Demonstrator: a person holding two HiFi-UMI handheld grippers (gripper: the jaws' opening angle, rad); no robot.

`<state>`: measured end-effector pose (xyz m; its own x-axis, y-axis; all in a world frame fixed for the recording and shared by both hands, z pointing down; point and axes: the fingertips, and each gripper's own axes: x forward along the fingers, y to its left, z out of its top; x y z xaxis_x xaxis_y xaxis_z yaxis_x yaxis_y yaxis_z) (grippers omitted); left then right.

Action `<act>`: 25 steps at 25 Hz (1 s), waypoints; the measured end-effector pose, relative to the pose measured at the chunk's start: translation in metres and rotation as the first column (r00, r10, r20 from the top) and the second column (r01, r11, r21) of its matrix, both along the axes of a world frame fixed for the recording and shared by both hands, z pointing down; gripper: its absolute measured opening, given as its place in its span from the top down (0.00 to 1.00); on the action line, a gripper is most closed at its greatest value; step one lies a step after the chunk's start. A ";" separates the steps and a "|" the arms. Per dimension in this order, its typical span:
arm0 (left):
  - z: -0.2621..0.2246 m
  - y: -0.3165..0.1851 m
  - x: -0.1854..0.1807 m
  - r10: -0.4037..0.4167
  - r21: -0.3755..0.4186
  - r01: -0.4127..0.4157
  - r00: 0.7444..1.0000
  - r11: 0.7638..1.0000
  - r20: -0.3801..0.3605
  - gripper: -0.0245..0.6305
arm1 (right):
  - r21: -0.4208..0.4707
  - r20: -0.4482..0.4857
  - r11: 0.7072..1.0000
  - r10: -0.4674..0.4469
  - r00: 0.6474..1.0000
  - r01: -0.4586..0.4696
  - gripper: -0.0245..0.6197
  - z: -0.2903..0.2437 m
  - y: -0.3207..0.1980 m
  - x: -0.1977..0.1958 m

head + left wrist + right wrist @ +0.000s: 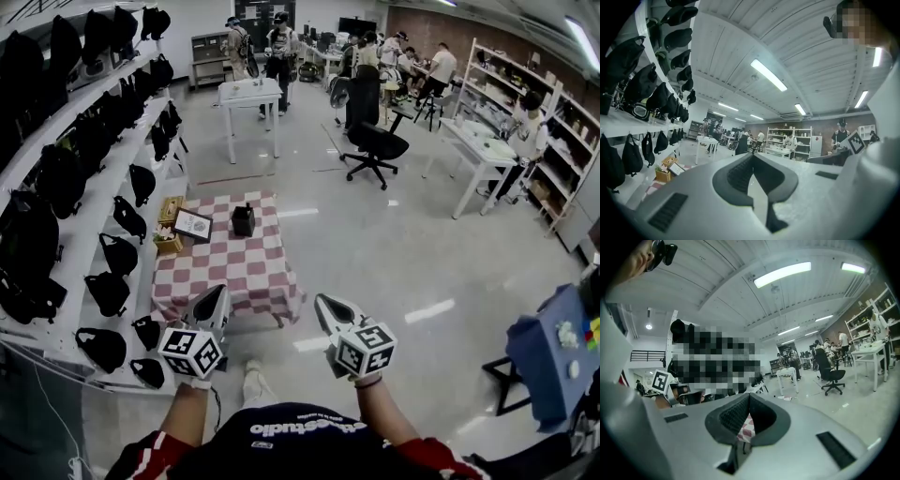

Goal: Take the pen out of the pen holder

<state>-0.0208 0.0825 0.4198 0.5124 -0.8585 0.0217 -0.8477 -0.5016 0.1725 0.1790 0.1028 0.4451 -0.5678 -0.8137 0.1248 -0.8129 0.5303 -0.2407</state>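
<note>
A black pen holder stands at the far edge of a low table under a red-and-white checkered cloth. Its contents are too small to make out. My left gripper hovers over the table's near left corner, well short of the holder, jaws shut and empty. My right gripper hangs just off the table's near right corner, also shut with nothing in it. In the left gripper view the pads meet at the tip. In the right gripper view a patch of checkered cloth shows behind the closed pads.
A framed picture and a small wooden box sit on the table's left side. White shelves with black bags line the left. A white table, an office chair and people stand farther back. A blue object is at right.
</note>
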 end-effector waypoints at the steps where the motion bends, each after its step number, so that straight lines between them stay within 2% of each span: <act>1: 0.000 -0.001 -0.002 -0.001 0.001 0.001 1.000 1.000 0.001 0.95 | -0.001 -0.002 1.000 0.000 1.000 0.000 0.96 0.000 -0.002 -0.001; 14: 0.001 -0.028 -0.023 -0.032 -0.007 0.032 0.999 0.999 -0.019 0.95 | -0.015 -0.010 1.000 -0.012 1.000 0.012 0.96 -0.003 -0.034 -0.014; 25: 0.003 -0.081 -0.032 -0.028 -0.005 0.028 0.999 1.000 -0.037 0.95 | -0.025 -0.039 1.000 0.007 0.999 -0.008 0.96 -0.007 -0.082 -0.017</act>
